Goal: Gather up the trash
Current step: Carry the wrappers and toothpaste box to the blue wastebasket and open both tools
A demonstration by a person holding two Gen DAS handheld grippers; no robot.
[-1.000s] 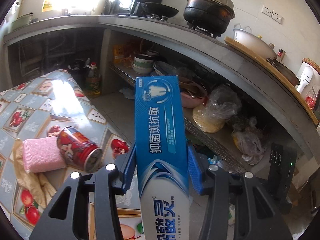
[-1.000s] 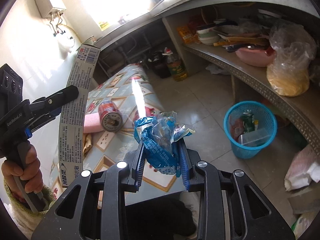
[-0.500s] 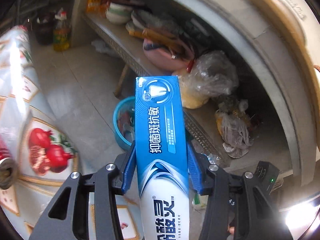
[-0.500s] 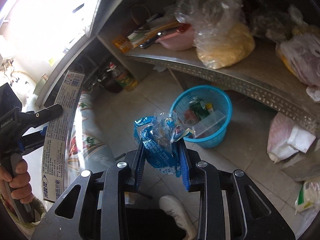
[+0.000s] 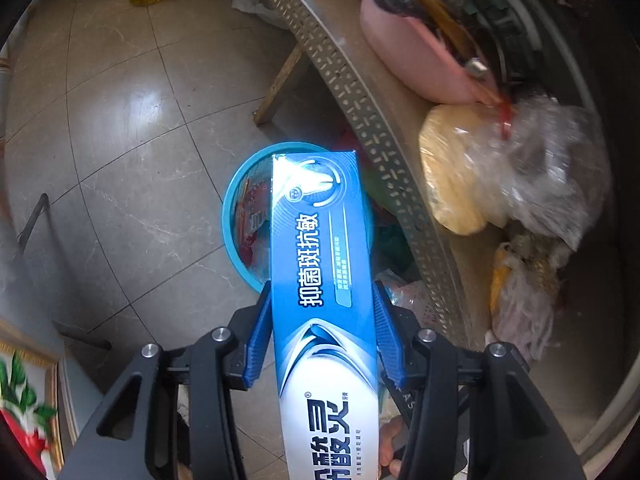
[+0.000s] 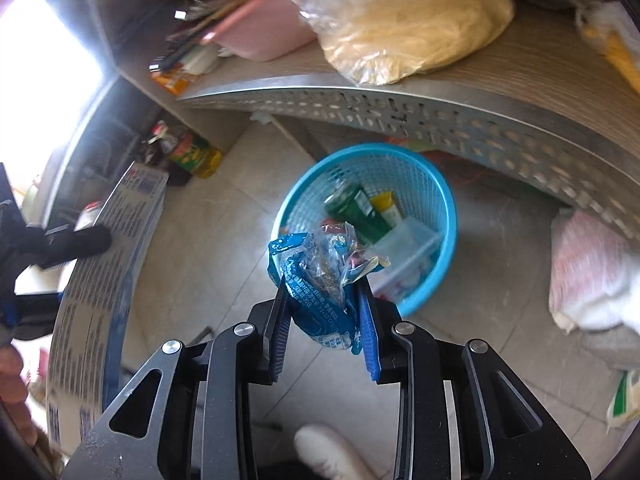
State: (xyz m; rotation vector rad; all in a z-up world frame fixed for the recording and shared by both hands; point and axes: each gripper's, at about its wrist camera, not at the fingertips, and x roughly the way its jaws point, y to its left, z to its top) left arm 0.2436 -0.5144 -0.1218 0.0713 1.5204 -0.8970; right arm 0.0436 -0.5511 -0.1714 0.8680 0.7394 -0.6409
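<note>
The left gripper (image 5: 322, 336) is pinching a blue toothpaste box (image 5: 324, 280) between its blue pads (image 5: 258, 336), the jaws pressing on both long sides; the box is running forward, its far end lying in view over the basket (image 5: 232, 232) on the floor. In the right wrist view that box (image 6: 100, 292) is showing at the left edge, printed side up, with the left gripper's dark finger across it.

The right gripper (image 6: 324, 320) is gripping a crumpled blue wrapper (image 6: 320, 280), jaws closed on its lower part while the clear, crinkled top is sticking out ahead. Just beyond the wrapper the blue basket (image 6: 448, 216) is standing on the tiled floor (image 6: 224, 232), holding a green can (image 6: 352, 208), a yellow-capped tube (image 6: 390, 208) and a clear box (image 6: 404, 244).

Farther off, a perforated metal shelf (image 6: 400, 112) is passing above the basket, carrying a pink tub (image 6: 264, 36) and a plastic bag (image 6: 400, 20) of pale noodles. To the far left an oil bottle (image 6: 196, 156) is sitting on the floor.
</note>
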